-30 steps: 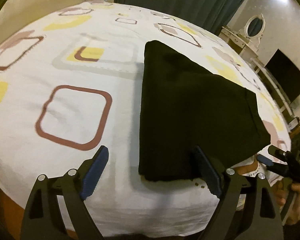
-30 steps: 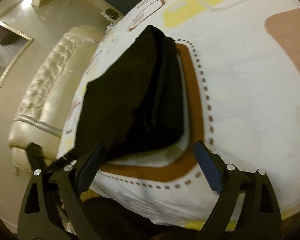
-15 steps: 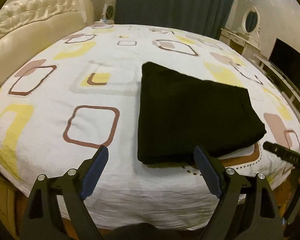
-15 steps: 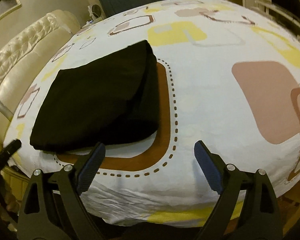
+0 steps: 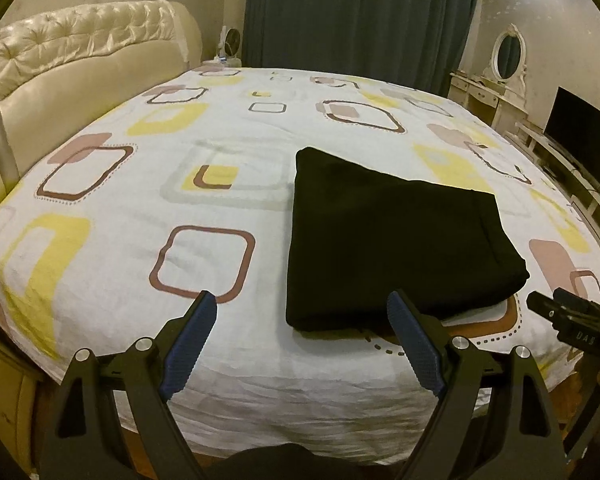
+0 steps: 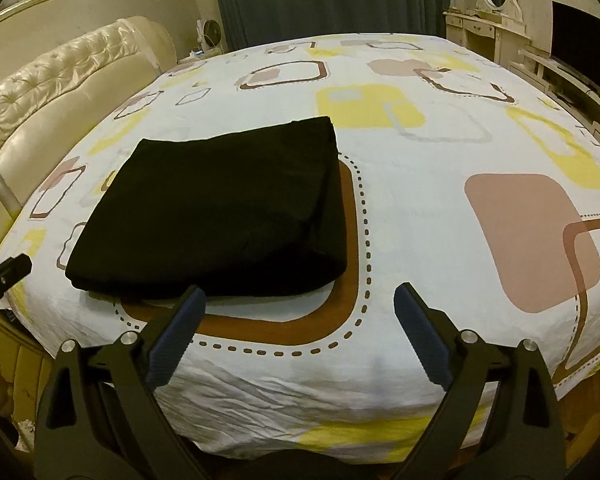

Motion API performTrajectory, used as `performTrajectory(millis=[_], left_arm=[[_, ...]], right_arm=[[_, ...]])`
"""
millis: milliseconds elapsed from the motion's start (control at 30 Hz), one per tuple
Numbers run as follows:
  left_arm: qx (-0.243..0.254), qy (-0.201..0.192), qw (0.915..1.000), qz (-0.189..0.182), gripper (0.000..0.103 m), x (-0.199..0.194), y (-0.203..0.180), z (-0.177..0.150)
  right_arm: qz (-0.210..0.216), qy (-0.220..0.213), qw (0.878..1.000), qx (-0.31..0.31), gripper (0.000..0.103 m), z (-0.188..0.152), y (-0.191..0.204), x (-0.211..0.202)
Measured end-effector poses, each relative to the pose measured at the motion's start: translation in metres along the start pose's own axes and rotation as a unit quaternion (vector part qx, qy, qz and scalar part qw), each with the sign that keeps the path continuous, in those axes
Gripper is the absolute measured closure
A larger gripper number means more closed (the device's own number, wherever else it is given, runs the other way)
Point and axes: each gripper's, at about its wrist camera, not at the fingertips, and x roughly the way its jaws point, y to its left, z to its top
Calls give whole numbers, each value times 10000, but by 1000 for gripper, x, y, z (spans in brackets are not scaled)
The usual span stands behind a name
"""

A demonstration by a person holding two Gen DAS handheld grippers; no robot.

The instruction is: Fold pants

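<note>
The black pants [image 5: 384, 240] [image 6: 220, 212] lie folded into a flat, thick rectangle on the bed, near its front edge. My left gripper [image 5: 302, 312] hangs above the front edge, open, with nothing between its blue pads; the near left corner of the pants lies just beyond its right finger [image 5: 414, 344]. My right gripper [image 6: 300, 308] is held back over the bed's edge, its jaws opening wider with nothing between them; the pants sit past its left finger [image 6: 176, 336]. Its tip shows in the left wrist view at the right edge [image 5: 568, 316].
The bed [image 5: 148, 208] has a white sheet with yellow, brown and pink squares. A cream tufted headboard [image 5: 80, 64] stands at the left. Dark curtains [image 5: 360, 16] hang behind; a white dresser with an oval mirror [image 5: 508, 56] and a dark screen [image 5: 580, 136] line the right wall.
Both grippers have drawn back and up from the pants and tilted more level. The right gripper has rolled upright. The pants stay folded where they lay.
</note>
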Motion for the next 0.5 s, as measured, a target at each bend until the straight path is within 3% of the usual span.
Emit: performTrajectory(millis=[233,500], left_arm=[[-86,82,9999,-28,17,5,-3,-3],[75,-102,9998,136,17,0,-10,-5]], right_arm=[[29,-13,10000,5,8,-2,5,1],[60,-94,9999,34,8,-1,5,-2]])
